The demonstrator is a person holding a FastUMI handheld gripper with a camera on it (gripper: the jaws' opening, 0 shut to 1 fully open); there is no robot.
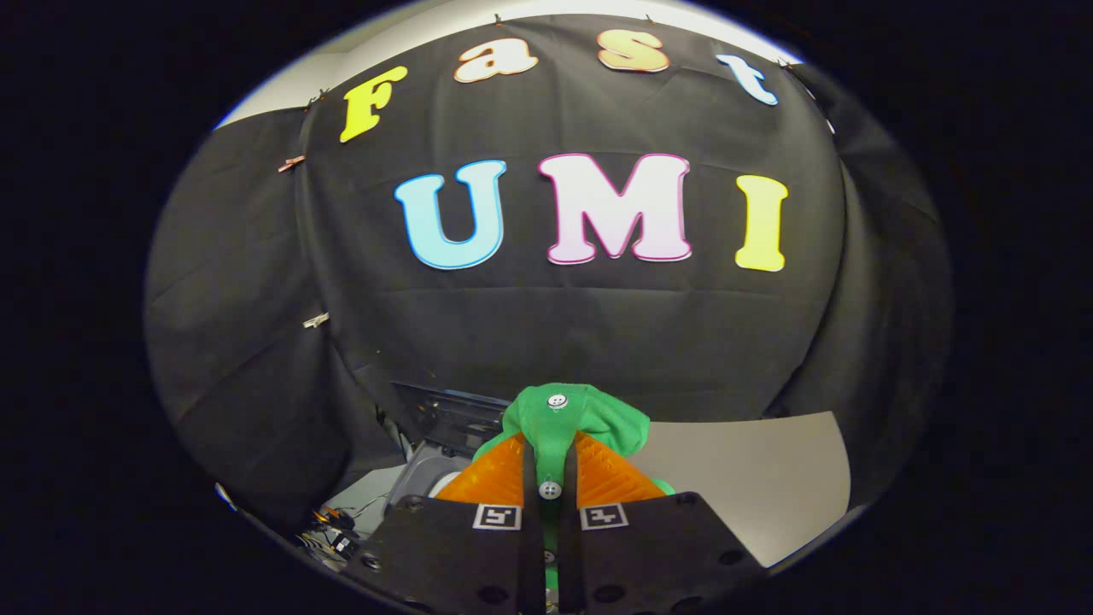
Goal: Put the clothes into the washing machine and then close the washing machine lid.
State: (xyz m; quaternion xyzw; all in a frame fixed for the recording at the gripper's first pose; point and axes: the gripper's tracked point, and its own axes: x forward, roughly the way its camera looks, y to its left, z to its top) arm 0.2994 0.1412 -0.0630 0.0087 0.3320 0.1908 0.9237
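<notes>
Gripper view: the gripper [551,465] has its two fingers [499,478] drawn close together, pinching one green garment [559,423] between them. The cloth bunches up just ahead of the fingertips and a narrow strip of it runs back down through the slit between the fingers. Two white buttons show on the garment: one [557,401] near the top of the bunched part, the other [550,489] lower down on the strip caught between the fingers. Each finger carries one small square black-and-white marker [498,516] near its base, two in all.

Beyond the fingers and to their left sits one washing machine [427,474], seen in part: a pale grey body with a rounded opening, and a dark lid [448,410] standing raised behind it. To the right of the garment stretches one pale desk [751,478] surface. Low on the left, beside the machine, lies a small tangle of wires [333,534]. The black cloth wall [598,342] of the booth hangs behind everything.
</notes>
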